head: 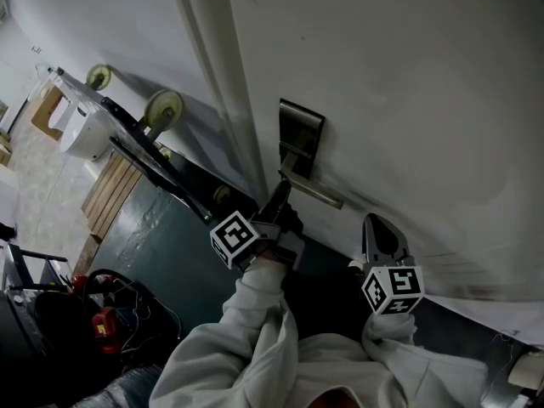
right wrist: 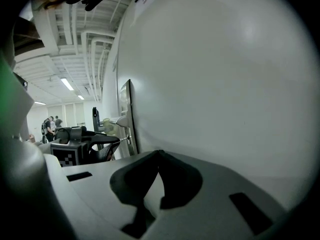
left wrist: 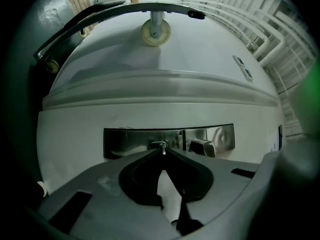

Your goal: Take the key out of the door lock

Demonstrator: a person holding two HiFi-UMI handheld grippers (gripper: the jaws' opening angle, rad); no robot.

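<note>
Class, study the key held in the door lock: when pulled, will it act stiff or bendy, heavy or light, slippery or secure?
The key looks like thin metal, so probably stiff and light. Only a small shiny stub shows at the tips of the left claw, so it may slip. Seated in the lock plate, it likely resists sideways pulls.

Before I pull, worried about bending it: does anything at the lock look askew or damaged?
Nothing stands out: the key sits in the lock plate, pinched by the left gripper; the handle beside it looks intact.
</note>
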